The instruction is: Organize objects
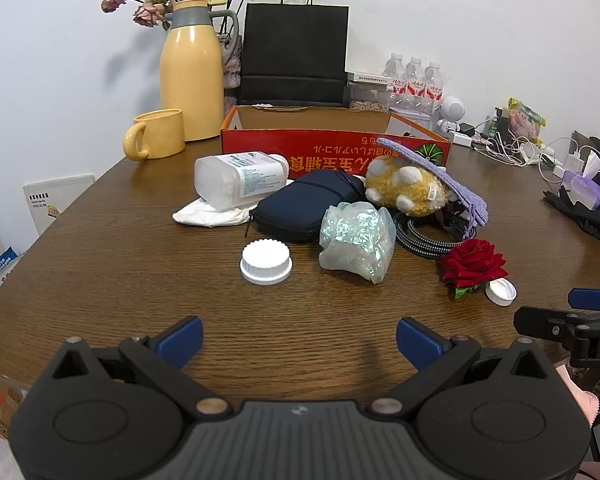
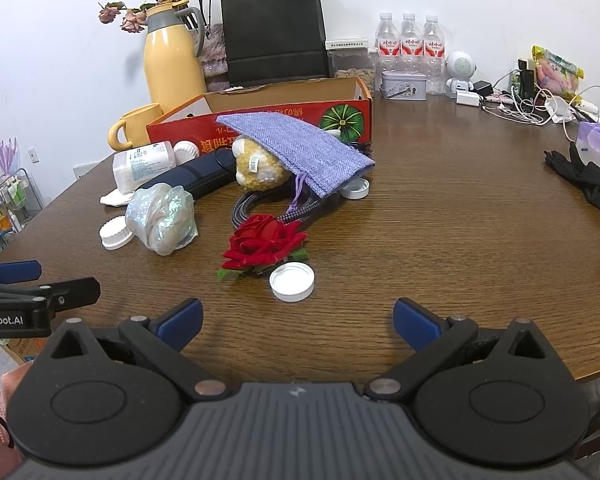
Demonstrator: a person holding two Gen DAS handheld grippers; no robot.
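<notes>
Both wrist views angled down across table [image 1: 100, 264], sharing red rose [image 2: 266, 246]

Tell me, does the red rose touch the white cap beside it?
Touching. In the right wrist view the red rose rests its green leaves on the rim of the open white cap, with no table showing between them.

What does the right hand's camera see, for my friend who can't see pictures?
The open right gripper hovers over a brown wooden table, empty, before a clutter: a red fabric rose, a white bottle cap, a purple knit pouch draped over a yellow plush toy. Behind stand a red cardboard box and a yellow thermos jug.
</notes>
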